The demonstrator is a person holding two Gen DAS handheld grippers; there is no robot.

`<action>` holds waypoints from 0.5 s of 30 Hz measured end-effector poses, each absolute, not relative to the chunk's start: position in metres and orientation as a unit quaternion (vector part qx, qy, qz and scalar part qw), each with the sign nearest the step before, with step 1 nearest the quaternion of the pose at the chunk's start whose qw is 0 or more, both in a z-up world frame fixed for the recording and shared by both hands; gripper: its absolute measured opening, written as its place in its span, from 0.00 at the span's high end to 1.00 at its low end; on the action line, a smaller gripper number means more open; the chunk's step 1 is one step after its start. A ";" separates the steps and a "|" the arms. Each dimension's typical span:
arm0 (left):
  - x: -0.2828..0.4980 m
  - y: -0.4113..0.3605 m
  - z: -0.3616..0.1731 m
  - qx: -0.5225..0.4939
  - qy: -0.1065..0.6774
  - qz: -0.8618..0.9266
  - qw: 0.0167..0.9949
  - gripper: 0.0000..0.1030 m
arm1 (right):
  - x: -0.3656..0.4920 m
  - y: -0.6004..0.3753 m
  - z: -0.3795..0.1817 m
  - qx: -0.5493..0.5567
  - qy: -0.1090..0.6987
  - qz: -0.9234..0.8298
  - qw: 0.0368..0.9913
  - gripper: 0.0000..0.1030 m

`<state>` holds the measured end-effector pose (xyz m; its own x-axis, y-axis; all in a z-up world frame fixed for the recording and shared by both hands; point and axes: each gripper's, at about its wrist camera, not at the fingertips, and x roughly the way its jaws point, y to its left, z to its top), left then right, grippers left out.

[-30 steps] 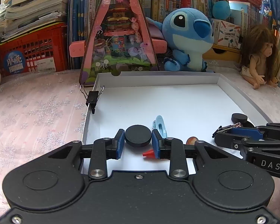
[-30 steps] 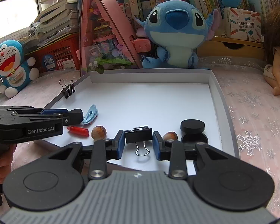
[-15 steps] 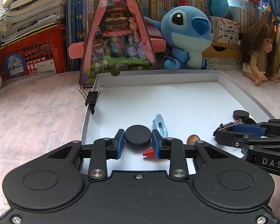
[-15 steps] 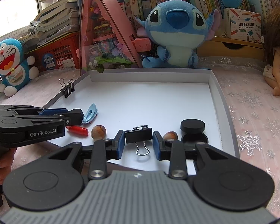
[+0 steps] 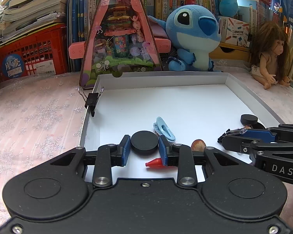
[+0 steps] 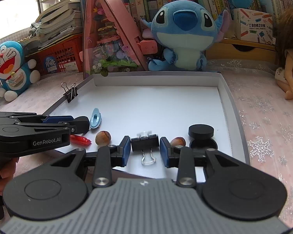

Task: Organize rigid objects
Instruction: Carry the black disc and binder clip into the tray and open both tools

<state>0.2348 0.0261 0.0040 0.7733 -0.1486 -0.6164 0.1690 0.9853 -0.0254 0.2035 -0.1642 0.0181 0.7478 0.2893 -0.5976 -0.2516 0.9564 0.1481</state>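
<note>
In the left wrist view my left gripper (image 5: 144, 148) is shut on a flat black disc (image 5: 144, 141), held just over the near end of the white tray (image 5: 166, 81). In the right wrist view my right gripper (image 6: 145, 149) has its jaws opening around a black binder clip (image 6: 145, 144). A thin gap shows beside the clip, and its wire handles are blurred. A blue plastic clip (image 6: 95, 119), a red crayon-like piece (image 6: 80, 139), two hazelnuts (image 6: 103, 138) (image 6: 177, 141) and another black disc (image 6: 201, 131) lie on the tray floor.
A second binder clip (image 5: 91, 101) grips the tray's left rim. Behind the tray stand a pink triangular toy box (image 5: 119, 39), a blue plush (image 5: 193, 35), a doll (image 5: 267, 54) and a red crate (image 5: 29, 54). A pink snowflake cloth covers the table.
The right jaws have spread a little and the binder clip has sunk slightly between them, its handles now blurred. The left gripper and its disc have not moved.
</note>
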 end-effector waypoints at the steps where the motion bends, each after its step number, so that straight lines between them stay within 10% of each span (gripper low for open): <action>1: 0.234 0.026 0.005 0.017 0.327 -0.084 0.941 0.71 | 0.204 -0.164 0.019 0.029 0.325 0.145 0.934 0.60; 15: 0.204 0.032 0.031 0.021 0.298 -0.084 0.951 0.53 | 0.177 -0.171 0.040 0.017 0.293 0.154 0.943 0.40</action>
<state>0.2043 0.0317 0.0310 0.8088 -0.1466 -0.5695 0.1717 0.9851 -0.0098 0.1771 -0.1706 0.0401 0.7804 0.3012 -0.5480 -0.2814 0.9517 0.1225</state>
